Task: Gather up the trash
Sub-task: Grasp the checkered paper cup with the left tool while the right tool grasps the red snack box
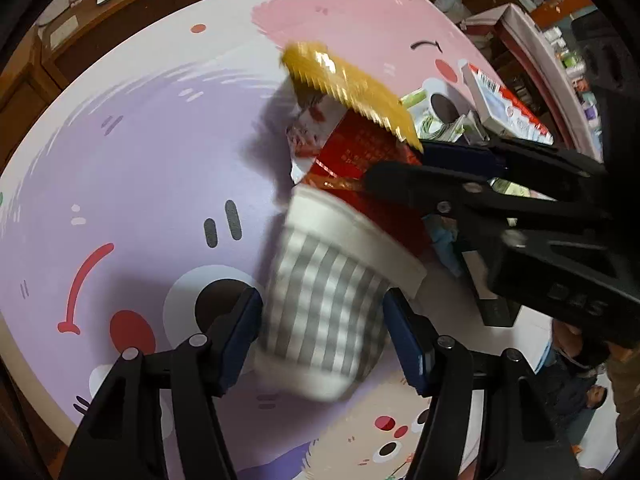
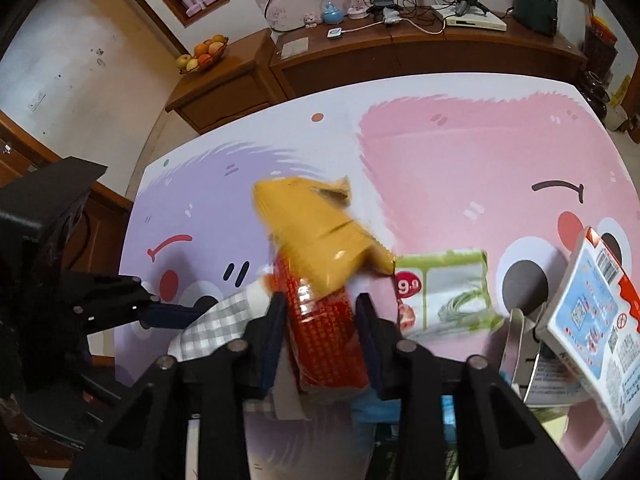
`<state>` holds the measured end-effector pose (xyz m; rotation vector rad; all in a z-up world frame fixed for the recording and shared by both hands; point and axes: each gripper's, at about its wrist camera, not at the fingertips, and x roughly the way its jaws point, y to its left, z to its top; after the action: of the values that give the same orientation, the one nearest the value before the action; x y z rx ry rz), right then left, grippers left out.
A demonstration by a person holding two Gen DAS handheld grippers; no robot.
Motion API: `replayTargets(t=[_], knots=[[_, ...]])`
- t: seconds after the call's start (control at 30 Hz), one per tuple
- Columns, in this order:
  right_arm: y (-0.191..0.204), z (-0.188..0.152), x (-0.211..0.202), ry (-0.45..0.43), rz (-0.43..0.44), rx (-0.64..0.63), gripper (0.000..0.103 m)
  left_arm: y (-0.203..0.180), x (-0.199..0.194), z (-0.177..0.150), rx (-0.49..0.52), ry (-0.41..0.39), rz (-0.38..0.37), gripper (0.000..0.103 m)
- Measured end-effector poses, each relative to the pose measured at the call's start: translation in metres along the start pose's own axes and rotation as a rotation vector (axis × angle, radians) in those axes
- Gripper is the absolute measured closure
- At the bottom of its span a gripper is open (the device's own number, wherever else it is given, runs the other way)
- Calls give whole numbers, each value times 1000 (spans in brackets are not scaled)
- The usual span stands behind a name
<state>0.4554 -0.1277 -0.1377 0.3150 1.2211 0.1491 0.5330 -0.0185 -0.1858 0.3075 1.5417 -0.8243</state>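
The left tongs (image 1: 322,320) are closed around a paper cup (image 1: 320,300) with a grey and white check pattern, the blue pads pressing on its two sides below the broad white rim, and the cup leans over above the lilac part of the counter (image 1: 140,140), which is covered in a cartoon print of lilac and pink faces. The right tongs (image 2: 320,328) are clamped on a red and gold wrapper (image 2: 320,308), gripping its red lower part from both sides while the crinkled gold top (image 2: 312,224) sticks out past the tips; in the left wrist view the red end of this wrapper sits at the mouth of the cup, though blur makes it hard to tell how far inside it goes. Just beside the wrapper, towards the counter's right edge, lies a green and white packet (image 2: 444,296) with a red price mark, flat on the pink part of the print. Further to the right a white, blue and red box (image 2: 592,320) stands tilted near the right edge. Beyond the far edge of the counter a wooden sideboard (image 2: 420,56) carries cables and small devices, and a bowl of fruit (image 2: 204,54) rests on a lower cabinet to its left
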Motion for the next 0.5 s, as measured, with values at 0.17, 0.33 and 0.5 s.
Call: replayTargets(t=[0.17, 0.33, 0.5], knots=[[-2, -8, -21, -43, 32, 49, 74, -13, 5, -3, 22, 1, 13, 46], [-8, -21, -42, -74, 74, 102, 75, -25, -4, -10, 5, -28, 19, 59], [-13, -38, -62, -124, 115, 163, 77, -37, -22, -34, -40, -82, 40, 64]])
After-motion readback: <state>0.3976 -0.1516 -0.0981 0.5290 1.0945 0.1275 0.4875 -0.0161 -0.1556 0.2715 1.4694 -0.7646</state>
